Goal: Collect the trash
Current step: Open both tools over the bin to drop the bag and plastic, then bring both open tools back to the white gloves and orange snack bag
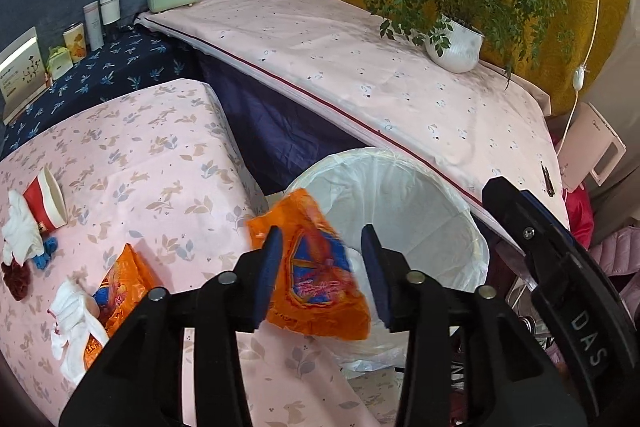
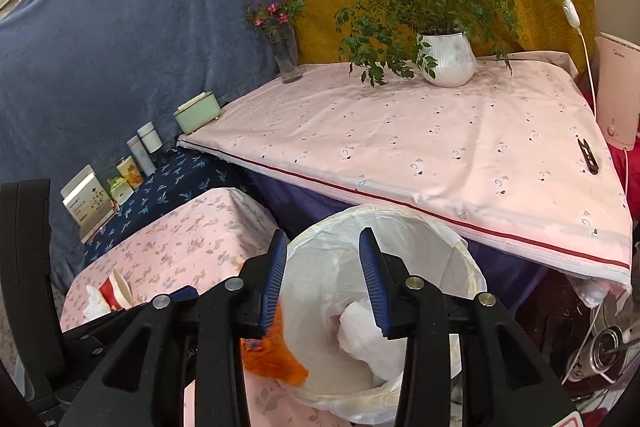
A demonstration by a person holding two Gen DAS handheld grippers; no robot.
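Observation:
My left gripper (image 1: 322,251) is open, and an orange snack wrapper (image 1: 316,275) is loose between its fingers, blurred, at the near rim of the white-lined trash bin (image 1: 452,195). The wrapper also shows in the right wrist view (image 2: 276,359) at the bin's near rim. My right gripper (image 2: 323,267) is open and empty above the bin (image 2: 472,267), which holds crumpled white paper (image 2: 360,331). On the low pink table (image 1: 160,163) lie a second orange wrapper (image 1: 120,283), white tissues (image 1: 72,323), a red-and-white paper cup (image 1: 46,203) and small dark red and blue scraps.
A higher pink-covered table (image 2: 400,147) stands behind the bin with a potted plant (image 2: 446,59), a flower vase (image 2: 286,55) and small black snips (image 2: 588,155). Boxes and tins line the blue backdrop at left. A white appliance (image 2: 616,95) and cords are at right.

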